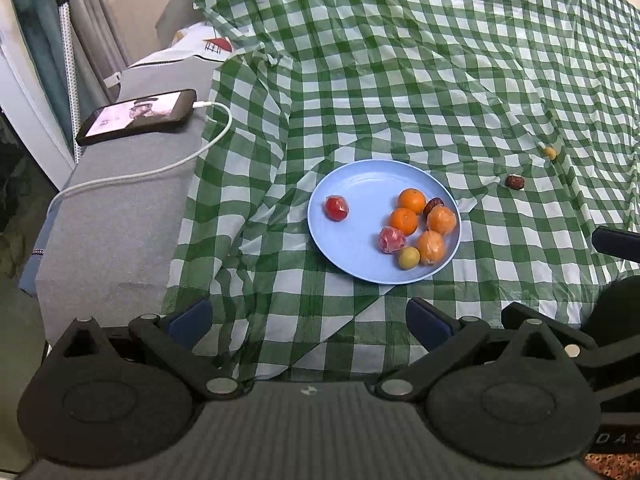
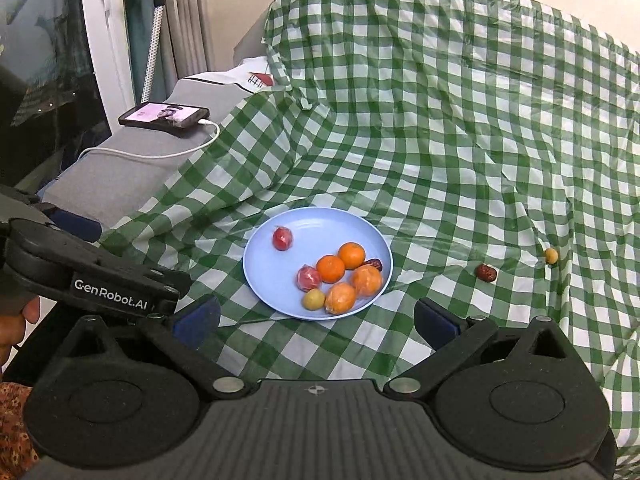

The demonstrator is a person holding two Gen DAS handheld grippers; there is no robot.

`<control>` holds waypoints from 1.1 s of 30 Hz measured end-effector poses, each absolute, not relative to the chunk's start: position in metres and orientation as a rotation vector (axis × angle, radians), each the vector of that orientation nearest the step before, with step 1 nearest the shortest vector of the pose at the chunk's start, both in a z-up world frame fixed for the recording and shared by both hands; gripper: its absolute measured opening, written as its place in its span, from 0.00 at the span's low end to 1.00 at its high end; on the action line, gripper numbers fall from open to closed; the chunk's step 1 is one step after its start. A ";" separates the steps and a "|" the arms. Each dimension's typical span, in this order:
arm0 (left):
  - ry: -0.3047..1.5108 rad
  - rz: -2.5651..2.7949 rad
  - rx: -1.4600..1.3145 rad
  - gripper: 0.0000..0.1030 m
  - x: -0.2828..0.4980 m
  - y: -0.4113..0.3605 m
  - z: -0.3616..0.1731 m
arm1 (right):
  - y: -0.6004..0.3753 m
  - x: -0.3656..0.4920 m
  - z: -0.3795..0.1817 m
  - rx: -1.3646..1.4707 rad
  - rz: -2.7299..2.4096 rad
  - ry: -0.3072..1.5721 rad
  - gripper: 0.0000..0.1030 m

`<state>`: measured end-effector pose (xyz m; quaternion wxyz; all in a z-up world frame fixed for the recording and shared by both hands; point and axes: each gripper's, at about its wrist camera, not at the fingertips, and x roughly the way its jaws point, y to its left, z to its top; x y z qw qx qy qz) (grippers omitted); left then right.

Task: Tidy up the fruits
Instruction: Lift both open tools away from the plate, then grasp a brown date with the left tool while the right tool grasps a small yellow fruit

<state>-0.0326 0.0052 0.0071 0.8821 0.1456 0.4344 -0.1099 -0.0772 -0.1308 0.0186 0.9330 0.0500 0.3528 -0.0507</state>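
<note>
A light blue plate (image 1: 352, 184) (image 2: 312, 220) lies on the green checked cloth. It holds several oranges (image 1: 411, 200) (image 2: 330, 268), two wrapped red fruits (image 1: 336, 208) (image 2: 282, 238), a small yellow fruit (image 1: 408, 257) (image 2: 313, 299) and a dark red date (image 1: 433, 205) (image 2: 375, 264). Another date (image 1: 514, 181) (image 2: 486, 272) and a small yellow fruit (image 1: 550, 153) (image 2: 551, 255) lie loose on the cloth to the right. My left gripper (image 1: 308, 320) is open and empty in front of the plate. My right gripper (image 2: 316, 320) is open and empty, just short of the plate's near rim.
A phone (image 1: 138, 116) (image 2: 164, 117) with a white charging cable (image 1: 160, 168) lies on a grey cushion to the left. The cloth (image 1: 440, 80) rises over a backrest behind. The left gripper's body (image 2: 100, 280) shows at the left of the right wrist view.
</note>
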 end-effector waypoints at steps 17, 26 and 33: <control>0.912 -0.231 0.300 1.00 -0.030 0.006 0.007 | -0.130 -0.076 0.014 0.109 -0.106 0.733 0.99; 0.927 -0.215 0.319 1.00 -0.015 -0.004 0.006 | -0.152 -0.068 0.005 0.169 -0.164 0.717 0.99; 0.924 -0.240 0.345 1.00 0.007 -0.041 0.004 | -0.219 -0.072 -0.016 0.237 -0.337 0.675 0.99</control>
